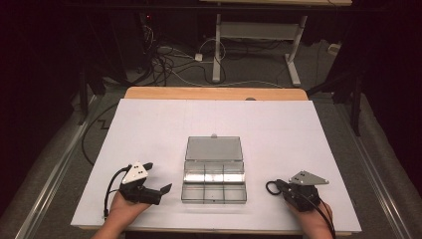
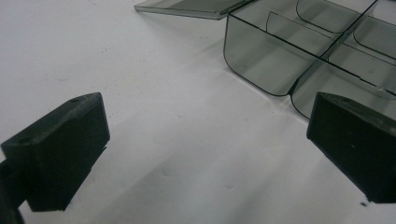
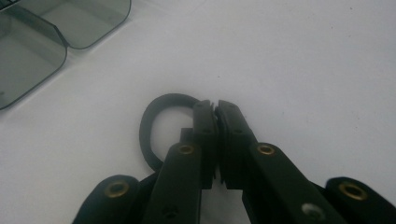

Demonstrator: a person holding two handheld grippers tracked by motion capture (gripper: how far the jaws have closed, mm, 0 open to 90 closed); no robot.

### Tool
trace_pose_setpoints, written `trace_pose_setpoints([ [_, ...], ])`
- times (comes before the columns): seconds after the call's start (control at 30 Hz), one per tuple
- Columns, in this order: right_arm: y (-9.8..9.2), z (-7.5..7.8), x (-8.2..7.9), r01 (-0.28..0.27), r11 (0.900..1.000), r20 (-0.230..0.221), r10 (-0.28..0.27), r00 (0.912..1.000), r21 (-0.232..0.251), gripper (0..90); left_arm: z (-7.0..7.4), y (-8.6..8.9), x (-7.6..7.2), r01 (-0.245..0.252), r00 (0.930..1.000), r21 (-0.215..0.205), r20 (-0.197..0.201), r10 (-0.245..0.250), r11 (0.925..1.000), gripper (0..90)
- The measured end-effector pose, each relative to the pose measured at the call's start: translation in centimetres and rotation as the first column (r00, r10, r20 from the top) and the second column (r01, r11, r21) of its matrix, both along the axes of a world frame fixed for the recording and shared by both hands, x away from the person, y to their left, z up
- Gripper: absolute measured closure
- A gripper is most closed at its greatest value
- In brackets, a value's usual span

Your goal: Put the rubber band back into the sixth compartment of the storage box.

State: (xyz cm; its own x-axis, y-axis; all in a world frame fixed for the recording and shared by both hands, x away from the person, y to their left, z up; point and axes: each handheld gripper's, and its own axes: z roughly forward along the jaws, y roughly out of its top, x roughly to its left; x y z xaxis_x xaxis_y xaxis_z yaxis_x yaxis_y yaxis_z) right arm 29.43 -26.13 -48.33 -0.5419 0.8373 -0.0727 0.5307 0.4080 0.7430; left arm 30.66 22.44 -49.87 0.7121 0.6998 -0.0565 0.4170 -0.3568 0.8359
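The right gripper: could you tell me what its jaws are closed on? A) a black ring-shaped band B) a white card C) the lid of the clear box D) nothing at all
A: in the right gripper view the right gripper has its jaws pressed together on a black ring-shaped band lying on the white table.

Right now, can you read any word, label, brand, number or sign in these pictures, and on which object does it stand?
None: no readable text stands on anything.
Clear compartment box with its open lid: no label or print.
White table cover: blank.
Left claw and right claw, which is closed on a black ring: plain black, no marking.
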Motion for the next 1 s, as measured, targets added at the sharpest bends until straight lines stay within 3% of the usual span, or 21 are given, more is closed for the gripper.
trace_pose_setpoints([
  [0.27, -0.3, 0.1, 0.1, -0.002, 1.000, -0.008, 0.002, 1.0000, 0.027, 88.9, 0.0, 0.0, 0.1, 0.012, 0.9999, 0.003, -0.007, -0.012, 0.9999, 0.0],
  [0.67, -0.8, 0.3, 0.0, 0.010, 0.998, 0.016, -0.011, 0.9998, 0.058, 89.3, 0.0, 0.0, 0.1, 0.016, 0.9998, 0.001, -0.008, -0.016, 0.9999, 0.0],
  [1.0, -1.9, 1.1, -0.2, 0.017, 0.993, 0.029, -0.020, 0.9994, 0.119, 89.4, 0.0, 0.0, 0.1, 0.020, 0.9998, -0.007, -0.010, -0.020, 0.9998, 0.0],
])
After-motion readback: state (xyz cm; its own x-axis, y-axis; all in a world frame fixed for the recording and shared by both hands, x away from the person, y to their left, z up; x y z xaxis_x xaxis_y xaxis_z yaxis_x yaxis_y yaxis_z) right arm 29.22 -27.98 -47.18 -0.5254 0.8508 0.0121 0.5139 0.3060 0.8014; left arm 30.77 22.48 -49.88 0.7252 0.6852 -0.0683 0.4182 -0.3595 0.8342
